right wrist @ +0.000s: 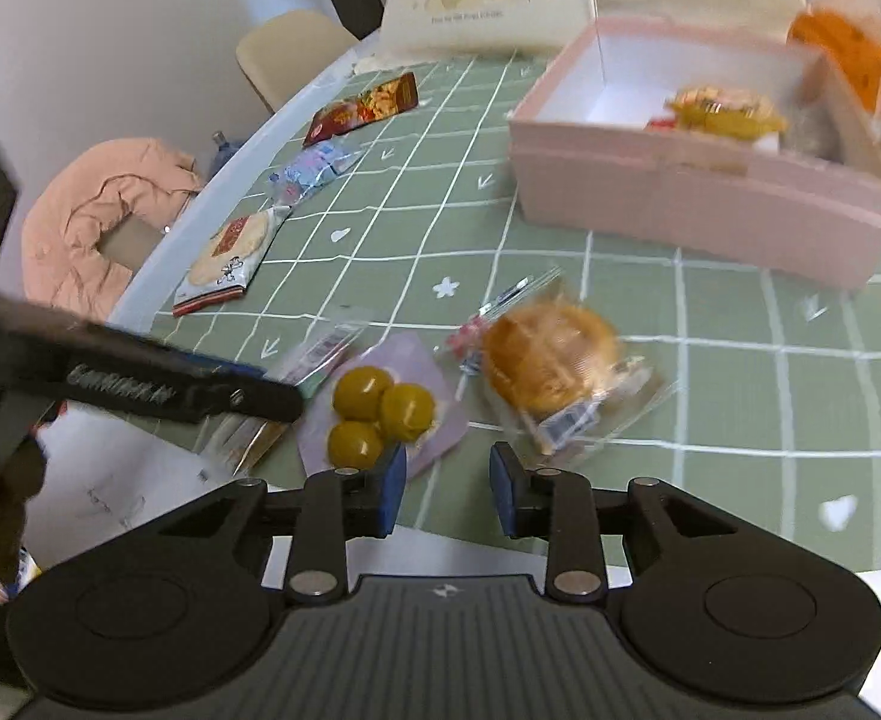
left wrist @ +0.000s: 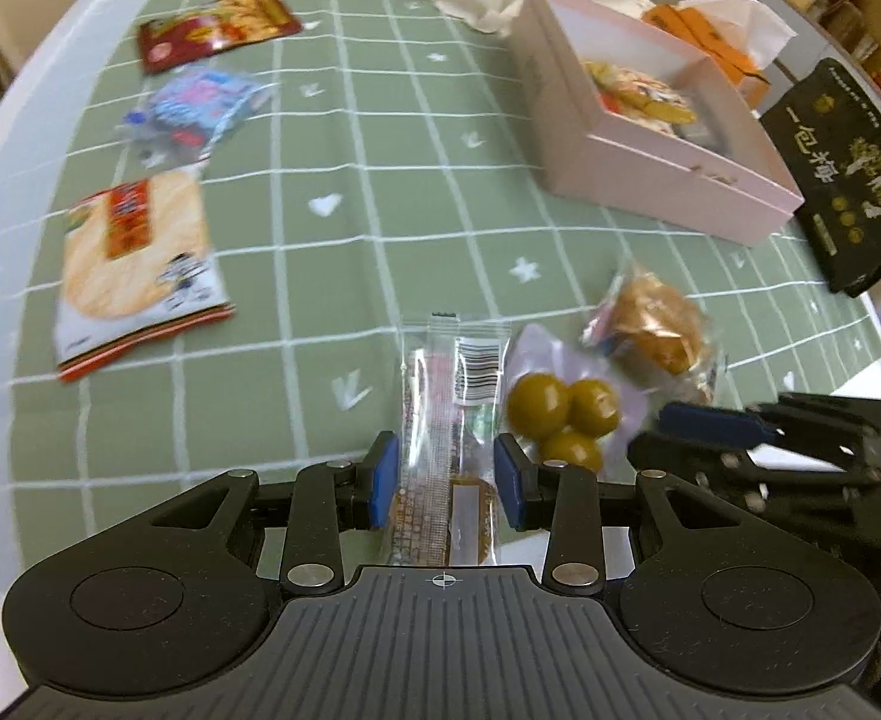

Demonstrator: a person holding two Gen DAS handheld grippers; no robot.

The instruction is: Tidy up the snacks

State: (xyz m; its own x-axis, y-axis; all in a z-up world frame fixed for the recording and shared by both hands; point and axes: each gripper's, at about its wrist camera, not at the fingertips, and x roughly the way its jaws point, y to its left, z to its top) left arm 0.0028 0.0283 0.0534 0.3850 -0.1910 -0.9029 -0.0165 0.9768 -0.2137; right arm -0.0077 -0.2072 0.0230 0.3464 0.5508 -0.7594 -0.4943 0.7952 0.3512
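A long clear packet [left wrist: 448, 420] is clamped between the pads of the left gripper [left wrist: 448, 480], standing up from the jaws over the near edge of the green checked tablecloth [left wrist: 380, 180]. The right gripper [right wrist: 448, 483] is held with its jaws apart and nothing between them, just near of the olive pack [right wrist: 380, 411] and the wrapped bun [right wrist: 551, 363]. The pink box [right wrist: 680, 198], already holding some snacks, is seen at the far right, while a cracker pack [left wrist: 134, 258], a blue packet [left wrist: 200, 105] and a red packet [left wrist: 218, 27] are laid along the left side.
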